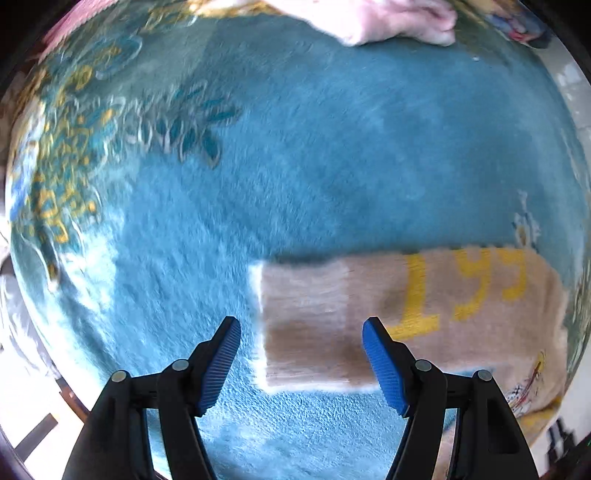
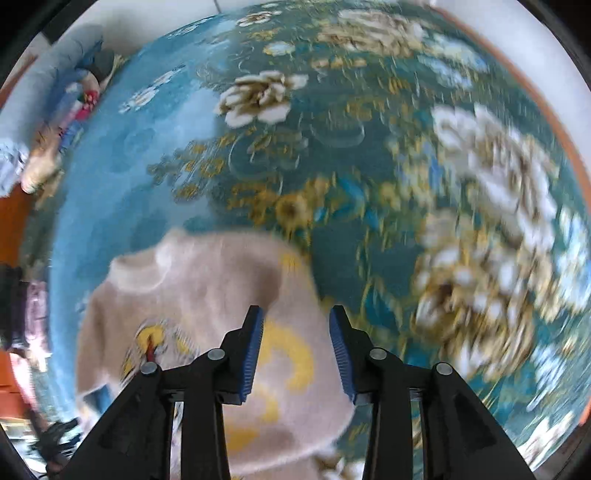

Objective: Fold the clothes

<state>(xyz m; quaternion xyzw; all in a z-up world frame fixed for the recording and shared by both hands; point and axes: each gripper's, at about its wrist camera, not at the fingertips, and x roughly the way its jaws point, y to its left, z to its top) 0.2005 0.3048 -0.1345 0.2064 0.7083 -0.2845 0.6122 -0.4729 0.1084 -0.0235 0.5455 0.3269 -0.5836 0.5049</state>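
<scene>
A beige sweater [image 1: 424,314] with yellow numerals lies flat on a blue floral carpet [image 1: 258,166], already partly folded: in the left camera's view one side looks turned in, giving a straight white-trimmed edge on its left. The left claw [image 1: 301,363] hangs over that edge with its blue pads wide apart and nothing between them, one finger above bare carpet and the other above the cloth, as if placed to straddle the fold line.

From the right camera the sweater's round collar [image 2: 144,269] sits toward the far left, and its yellow print runs under the right claw [image 2: 297,354]. That claw is also parted, more narrowly, and grips nothing; it hovers over the right side of the garment, close to the edge where cloth meets carpet. Both views are blurred, so whether either claw touches the fabric cannot be told.

A pink garment [image 1: 388,18] waits at the far edge of the carpet, apart from the sweater, probably next in line. The sweater seems mid-fold, with another turn likely needed.
</scene>
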